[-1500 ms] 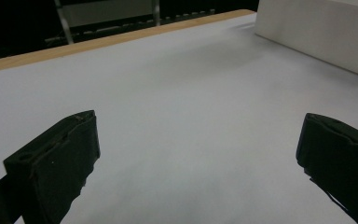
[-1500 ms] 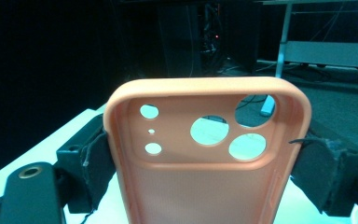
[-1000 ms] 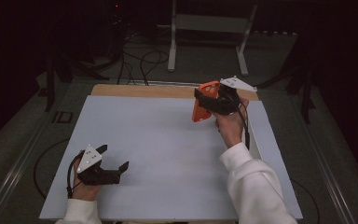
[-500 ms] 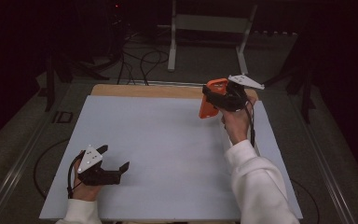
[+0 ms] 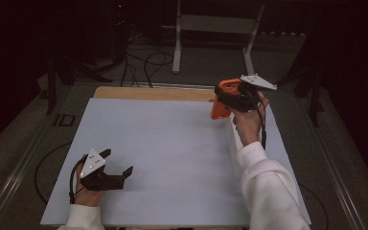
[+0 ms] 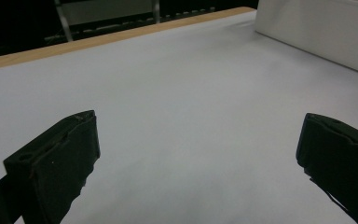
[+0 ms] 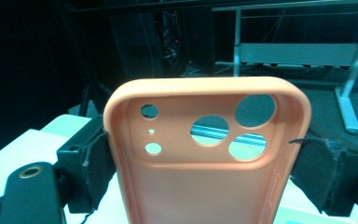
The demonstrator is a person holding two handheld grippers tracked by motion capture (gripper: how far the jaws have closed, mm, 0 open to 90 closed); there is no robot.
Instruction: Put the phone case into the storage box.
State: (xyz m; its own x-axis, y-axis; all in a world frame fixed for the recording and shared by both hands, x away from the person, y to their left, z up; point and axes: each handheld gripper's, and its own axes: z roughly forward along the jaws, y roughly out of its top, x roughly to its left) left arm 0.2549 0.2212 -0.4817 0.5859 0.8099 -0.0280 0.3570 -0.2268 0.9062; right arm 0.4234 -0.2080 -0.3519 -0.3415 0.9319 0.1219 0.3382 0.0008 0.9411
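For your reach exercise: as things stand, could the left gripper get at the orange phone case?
Probably not without travelling: the left gripper sits open at the near left of the table, while the orange phone case is held up by the right gripper at the far right. Nothing lies between.

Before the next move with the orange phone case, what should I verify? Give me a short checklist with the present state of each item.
1. Right claw shut on the phone case, one jaw on each long side: ok.
2. Case lifted off the white table sheet: ok.
3. Grip firm enough against slipping: cannot tell.
4. Left claw open, holding nothing: ok.
5. Left claw far from the case, no collision risk: ok.
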